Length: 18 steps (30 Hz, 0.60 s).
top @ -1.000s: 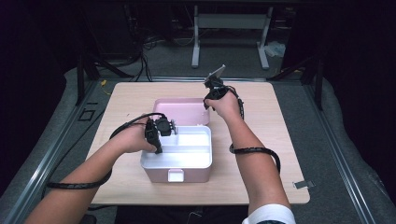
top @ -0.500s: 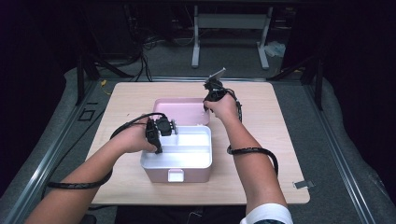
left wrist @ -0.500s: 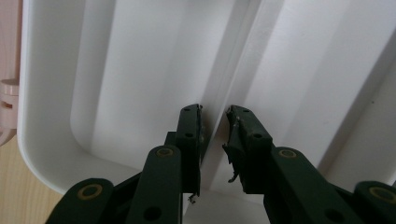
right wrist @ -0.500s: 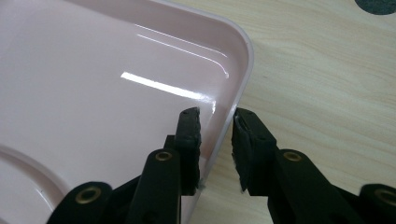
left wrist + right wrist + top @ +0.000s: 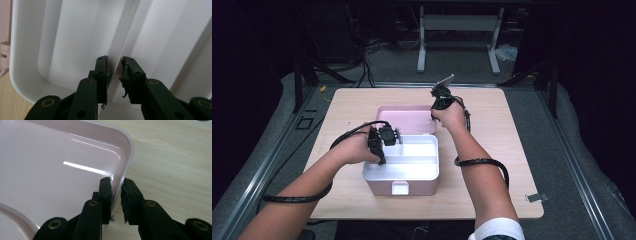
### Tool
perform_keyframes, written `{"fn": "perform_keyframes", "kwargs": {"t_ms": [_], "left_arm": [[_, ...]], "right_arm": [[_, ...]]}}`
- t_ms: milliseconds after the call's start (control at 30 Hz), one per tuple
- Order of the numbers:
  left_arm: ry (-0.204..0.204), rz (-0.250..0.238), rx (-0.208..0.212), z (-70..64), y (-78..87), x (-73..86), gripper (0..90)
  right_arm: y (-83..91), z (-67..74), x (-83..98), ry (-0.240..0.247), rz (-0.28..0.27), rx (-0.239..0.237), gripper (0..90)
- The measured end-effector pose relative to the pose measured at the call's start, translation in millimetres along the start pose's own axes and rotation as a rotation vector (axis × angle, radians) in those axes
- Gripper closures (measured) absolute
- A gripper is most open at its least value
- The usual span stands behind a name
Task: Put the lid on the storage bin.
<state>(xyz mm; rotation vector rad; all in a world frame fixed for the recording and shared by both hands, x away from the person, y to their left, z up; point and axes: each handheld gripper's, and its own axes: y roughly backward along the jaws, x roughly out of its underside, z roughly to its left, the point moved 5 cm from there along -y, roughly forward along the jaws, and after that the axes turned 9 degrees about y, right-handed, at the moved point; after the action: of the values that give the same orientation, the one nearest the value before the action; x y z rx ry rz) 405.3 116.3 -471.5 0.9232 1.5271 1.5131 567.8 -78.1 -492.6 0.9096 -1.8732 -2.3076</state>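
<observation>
left gripper (image 5: 114,65) clamped on tray divider (image 5: 120,42), steadying box (image 5: 399,182) | right gripper (image 5: 116,187) just closing onto lid (image 5: 50,165) rim to swing it

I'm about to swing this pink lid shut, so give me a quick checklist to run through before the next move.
1. Right gripper astride the rim of the pink lid, one pad inside and one outside, jaws just been closing: ok.
2. Right pads pressing firmly on the rim: cannot tell, a thin gap seems to remain at the outer pad.
3. Left gripper astride the divider wall of the white tray: ok for steadying.
4. Left pads clamped on the divider: cannot tell.
5. Lid's closing path clear: not ok, the left gripper sits inside the tray.
6. Box flat on the table: ok.
</observation>
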Motion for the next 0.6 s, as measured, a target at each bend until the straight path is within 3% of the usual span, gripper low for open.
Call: {"fn": "perform_keyframes", "kwargs": {"t_ms": [300,333,433,600], "left_arm": [[0.002,0.005,0.002,0.4,0.6,0.2,73.6],[0.003,0.004,0.002,0.4,0.6,0.2,73.6],[0.003,-0.003,0.006,0.9,0.6,0.6,73.6],[0.004,-0.014,0.016,1.7,0.9,1.7,73.6]], "right_arm": [[-0.2,-0.6,-0.6,-0.005,-0.024,-0.009,78.9],[0.6,-1.0,-0.4,-0.004,-0.016,0.013,79.0],[2.7,-0.4,-0.4,-0.001,-0.009,-0.017,79.2],[5.2,1.1,-1.9,0.007,-0.011,-0.001,79.8]]}}
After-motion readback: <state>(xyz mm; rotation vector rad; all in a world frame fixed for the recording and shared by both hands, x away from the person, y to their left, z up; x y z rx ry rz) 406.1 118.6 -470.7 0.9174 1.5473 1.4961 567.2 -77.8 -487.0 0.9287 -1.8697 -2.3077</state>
